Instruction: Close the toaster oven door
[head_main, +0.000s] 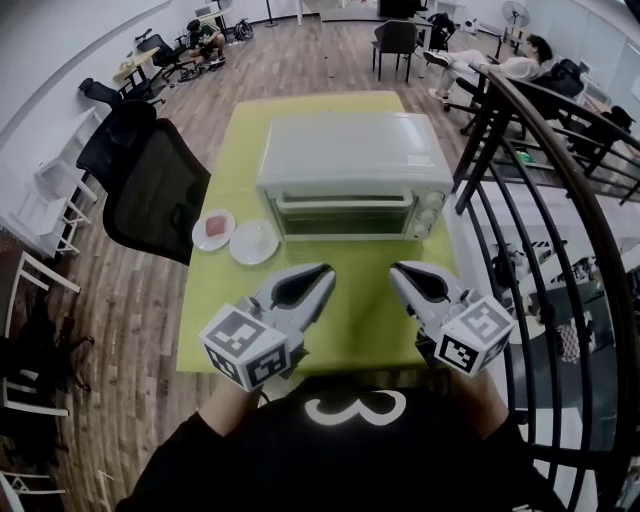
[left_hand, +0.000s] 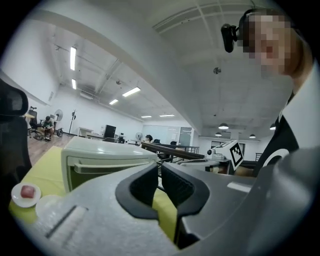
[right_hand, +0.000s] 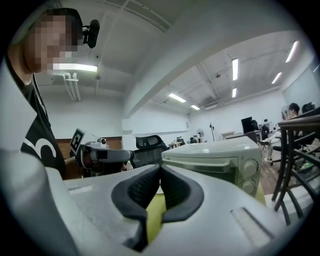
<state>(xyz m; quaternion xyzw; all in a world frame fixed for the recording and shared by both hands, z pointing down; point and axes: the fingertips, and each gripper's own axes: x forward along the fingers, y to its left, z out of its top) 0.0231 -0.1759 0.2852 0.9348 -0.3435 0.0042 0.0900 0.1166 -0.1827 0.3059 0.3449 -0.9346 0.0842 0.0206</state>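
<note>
Wood flooring runs through a large open office, with a black chair (head_main: 150, 185) at the left, a dark curved railing (head_main: 540, 150) at the right, and people seated well away at the far end. Directly before me is a yellow-green surface (head_main: 360, 310). The toaster oven (head_main: 350, 150) stands at its middle, front toward me. Its door (head_main: 345, 218) looks upright and flush with the front, with the handle (head_main: 345, 203) along the top edge and the knobs (head_main: 430, 210) at the right. Near the oven's left front corner sit two small plates: one plate (head_main: 213, 230) carries a pink piece, and the other plate (head_main: 254, 243) is bare.

Gripper state: my left hand-held gripper (head_main: 322, 270) and right hand-held gripper (head_main: 396, 269) are both closed on nothing, pads together. Both hang near the front edge of the surface, apart from the oven and pointing roughly level toward it.

Procedure, as I judge it: the closing appears done, so the step in hand is confirmation.

1. Inspect the seam along the top of the door. No gap shows from here, though the seam is fine.
2. If the door is not seated, set closed jaw tips against the middle of the handle and push level and straight. A downward push would swing the door open.
3. Press gently, because the oven could slide back on the smooth surface.
4. Keep the left hand-held gripper clear of the plates.
</note>
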